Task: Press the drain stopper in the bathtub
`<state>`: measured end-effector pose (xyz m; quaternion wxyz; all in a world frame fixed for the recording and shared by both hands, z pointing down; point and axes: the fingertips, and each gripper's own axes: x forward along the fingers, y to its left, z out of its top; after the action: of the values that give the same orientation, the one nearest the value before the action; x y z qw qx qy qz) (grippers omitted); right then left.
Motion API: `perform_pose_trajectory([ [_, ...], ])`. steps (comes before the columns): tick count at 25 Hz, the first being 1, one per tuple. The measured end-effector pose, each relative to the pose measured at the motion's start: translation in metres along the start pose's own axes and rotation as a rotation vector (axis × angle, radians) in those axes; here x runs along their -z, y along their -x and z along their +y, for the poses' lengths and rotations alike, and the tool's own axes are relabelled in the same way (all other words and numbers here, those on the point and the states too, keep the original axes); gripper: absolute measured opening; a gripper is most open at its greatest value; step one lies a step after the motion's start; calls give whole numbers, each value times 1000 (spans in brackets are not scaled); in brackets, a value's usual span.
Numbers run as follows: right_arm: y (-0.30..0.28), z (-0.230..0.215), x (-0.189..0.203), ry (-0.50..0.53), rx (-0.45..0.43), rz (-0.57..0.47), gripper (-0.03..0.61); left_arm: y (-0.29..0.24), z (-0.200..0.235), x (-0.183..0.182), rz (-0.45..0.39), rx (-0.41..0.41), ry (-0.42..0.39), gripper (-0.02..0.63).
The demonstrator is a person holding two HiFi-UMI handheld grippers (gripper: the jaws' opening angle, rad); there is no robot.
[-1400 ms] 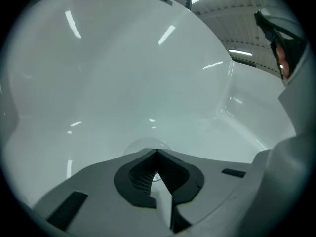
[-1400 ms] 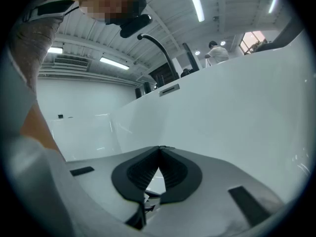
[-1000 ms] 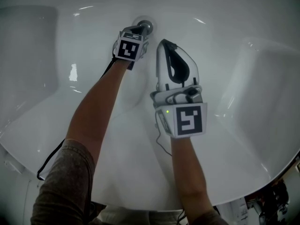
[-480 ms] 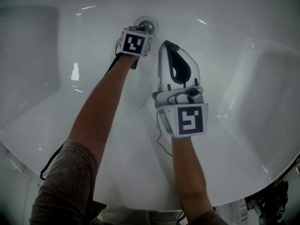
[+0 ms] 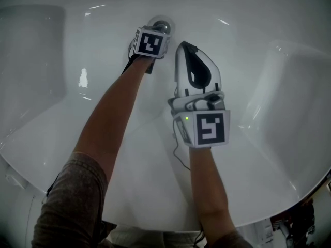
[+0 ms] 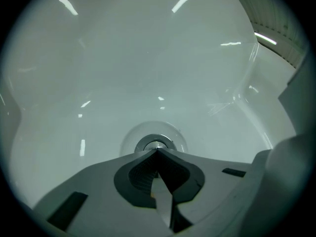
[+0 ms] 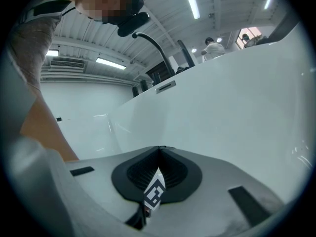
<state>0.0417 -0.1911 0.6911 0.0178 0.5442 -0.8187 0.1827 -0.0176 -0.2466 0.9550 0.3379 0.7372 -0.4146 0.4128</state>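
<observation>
The round chrome drain stopper [image 6: 156, 144] sits in a shallow dish at the bottom of the white bathtub [image 5: 269, 149]. In the head view the drain stopper [image 5: 164, 27] peeks out just beyond my left gripper [image 5: 156, 31]. The left gripper [image 6: 157, 150] is shut, its tips meeting right at the stopper's near edge, nothing held. My right gripper [image 5: 184, 47] hovers to the right of the drain, also shut and empty. In its own view the right gripper [image 7: 159, 147] points at the tub's far wall.
The tub's wall [image 7: 237, 107] rises smooth and white around both arms. A dark curved faucet [image 7: 150, 43] stands beyond the rim. A black cable [image 5: 62, 174] trails from my left arm. A person in white [image 7: 213, 47] stands far off.
My left gripper has edged forward and slightly right, covering more of the drain stopper. The right gripper has barely shifted.
</observation>
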Motion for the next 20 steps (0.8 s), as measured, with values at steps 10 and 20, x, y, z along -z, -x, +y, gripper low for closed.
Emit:
perform_pose_trajectory([
  [10,3,-3,-16,0,11,-20,0,18,1,-3,-15,24,66,3],
  [20,29,-13,-40,38,55,10,0,76,-22,-10,3,18,86,3],
])
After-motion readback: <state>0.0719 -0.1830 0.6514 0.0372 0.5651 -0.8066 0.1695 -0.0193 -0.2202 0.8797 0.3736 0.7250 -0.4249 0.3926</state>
